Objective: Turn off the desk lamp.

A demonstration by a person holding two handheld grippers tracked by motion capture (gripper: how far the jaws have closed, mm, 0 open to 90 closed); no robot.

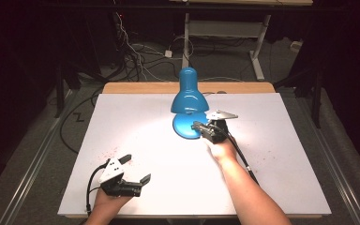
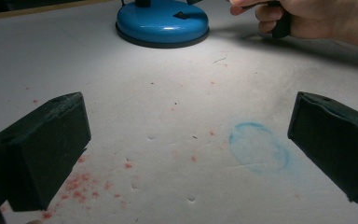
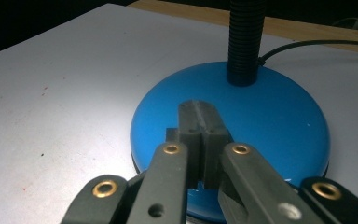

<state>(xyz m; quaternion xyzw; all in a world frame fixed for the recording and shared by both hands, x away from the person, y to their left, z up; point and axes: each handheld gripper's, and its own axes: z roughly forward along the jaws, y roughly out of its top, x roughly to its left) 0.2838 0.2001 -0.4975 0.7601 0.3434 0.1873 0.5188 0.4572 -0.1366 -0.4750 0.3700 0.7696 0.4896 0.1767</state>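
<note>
Blue desk lamp (image 1: 188,101) stood lit at the far middle of the white worktop (image 1: 136,136); right gripper (image 1: 198,126), fingers (image 3: 200,126) pressed together on nothing, hovered over the lamp base (image 3: 270,126), probably seeking a switch; a glancing push could have skidded the base or rocked the shade; left gripper (image 1: 136,168), fingers spread wide and empty, rested near the front edge.
</note>
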